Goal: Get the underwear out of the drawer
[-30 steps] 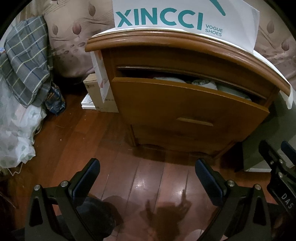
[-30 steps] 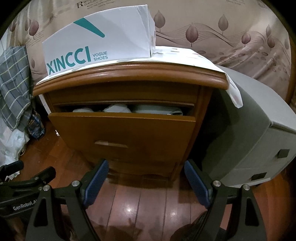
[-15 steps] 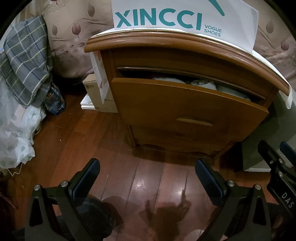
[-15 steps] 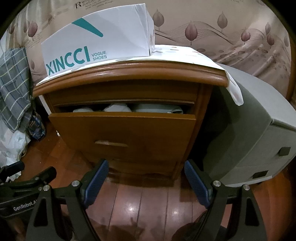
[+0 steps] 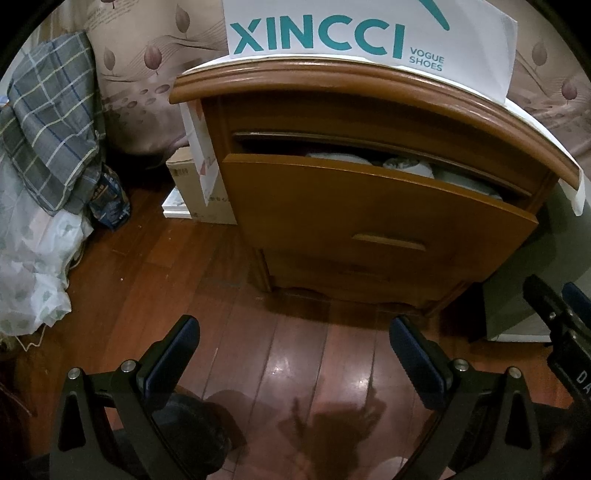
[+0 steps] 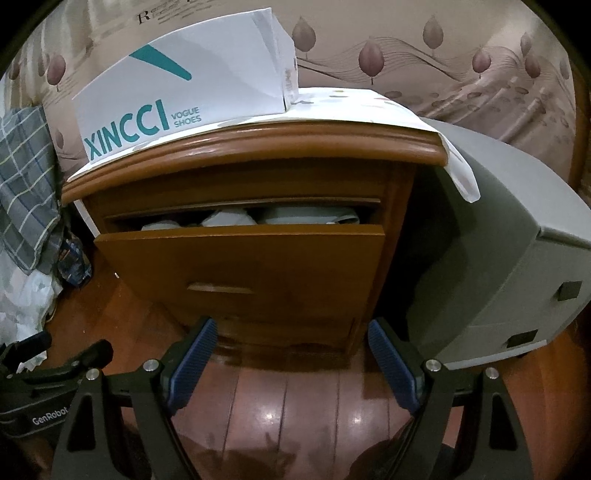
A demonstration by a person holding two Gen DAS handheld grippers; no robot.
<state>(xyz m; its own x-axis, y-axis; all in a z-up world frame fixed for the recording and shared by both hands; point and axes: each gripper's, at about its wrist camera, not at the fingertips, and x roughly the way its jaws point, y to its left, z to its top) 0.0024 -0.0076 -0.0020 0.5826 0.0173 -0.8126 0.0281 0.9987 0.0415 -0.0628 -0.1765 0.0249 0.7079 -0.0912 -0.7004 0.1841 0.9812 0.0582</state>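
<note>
A wooden nightstand has its top drawer (image 5: 369, 206) (image 6: 251, 258) pulled partly out. Folded pale underwear (image 5: 406, 164) (image 6: 306, 216) shows in the gap behind the drawer front, mostly hidden. My left gripper (image 5: 293, 345) hangs open above the floor, well short of the drawer, with nothing between its fingers. My right gripper (image 6: 291, 349) is open too, low in front of the nightstand's base and empty. The right gripper (image 5: 557, 314) shows at the right edge of the left wrist view, and the left gripper (image 6: 55, 350) at the lower left of the right wrist view.
A white XINCCI shoe box (image 5: 369, 33) (image 6: 184, 96) sits on the nightstand top. A grey cabinet (image 6: 498, 258) stands right of it. Cardboard boxes (image 5: 192, 184), a plaid cloth (image 5: 48, 136) and a white bag (image 5: 33, 266) crowd the left. Shiny wooden floor (image 5: 280, 369) lies below.
Both views have shifted very slightly; the nightstand sits a touch lower in the right wrist view. The drawer and both grippers' openings look unchanged.
</note>
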